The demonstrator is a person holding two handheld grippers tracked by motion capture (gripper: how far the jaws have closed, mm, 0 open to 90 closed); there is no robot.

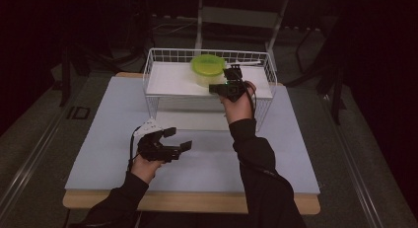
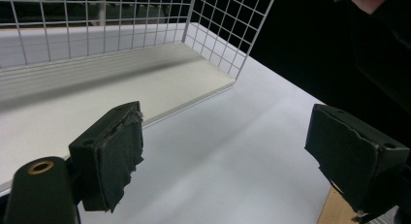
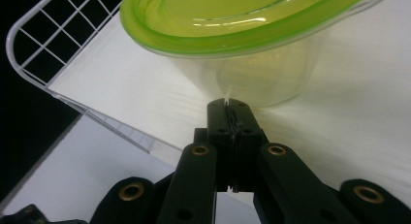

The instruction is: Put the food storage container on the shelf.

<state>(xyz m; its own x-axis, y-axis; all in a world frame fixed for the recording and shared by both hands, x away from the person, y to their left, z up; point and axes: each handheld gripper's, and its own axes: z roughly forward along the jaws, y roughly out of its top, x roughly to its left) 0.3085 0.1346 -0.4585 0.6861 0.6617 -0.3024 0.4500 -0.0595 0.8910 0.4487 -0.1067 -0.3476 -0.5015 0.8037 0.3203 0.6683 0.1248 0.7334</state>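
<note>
A clear plastic tub with a lime-green lid (image 1: 208, 69) stands on the white upper shelf (image 1: 167, 81) of a white wire rack (image 1: 153, 65). My right gripper (image 1: 230, 76) is at the tub's right side. In the right gripper view its jaws are pressed together, shut (image 3: 228, 107), with the tips just short of the tub's base (image 3: 252, 73); nothing shows between them. My left gripper (image 1: 178, 138) hangs low over the pale table in front of the rack. It is open and holds nothing, with its pads (image 2: 121, 156) wide apart.
The rack's lower board (image 2: 121, 83) and wire side wall (image 2: 228, 30) lie just ahead of the left gripper. The pale blue tabletop (image 1: 276, 154) spreads around the rack, and a wooden edge (image 1: 197, 203) runs along its front. Dark floor and frames surround it.
</note>
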